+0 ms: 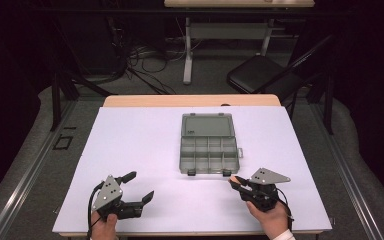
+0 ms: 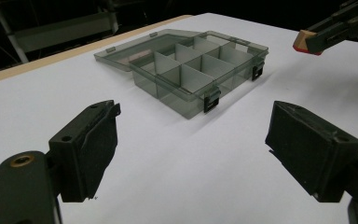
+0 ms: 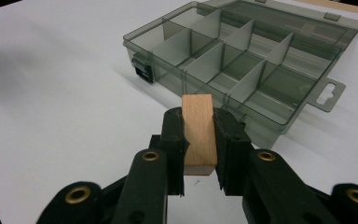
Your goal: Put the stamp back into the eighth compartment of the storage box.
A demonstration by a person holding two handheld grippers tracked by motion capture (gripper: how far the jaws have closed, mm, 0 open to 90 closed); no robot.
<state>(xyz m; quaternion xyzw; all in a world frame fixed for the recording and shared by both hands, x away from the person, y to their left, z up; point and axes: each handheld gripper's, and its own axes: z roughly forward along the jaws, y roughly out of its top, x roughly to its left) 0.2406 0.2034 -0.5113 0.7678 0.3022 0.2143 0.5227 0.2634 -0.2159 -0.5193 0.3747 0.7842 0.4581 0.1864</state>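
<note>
A white rectangular table [image 1: 130,150] carries an open, smoky-grey clear plastic compartment box [image 1: 208,155] at centre. At five o'clock from it, the right gripper [image 1: 236,183] clamps a small pale wooden block [image 3: 198,133]; at seven o'clock, the left gripper [image 1: 139,187] rests with jaws wide apart.

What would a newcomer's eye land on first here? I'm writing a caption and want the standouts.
First, the open grey compartment box lying mid-table on the white table cover, its lid folded back and its cells bare. Next, the right tongs near the box's front right corner, shut on a small wooden block. The left tongs rest open at the near left edge.
</note>
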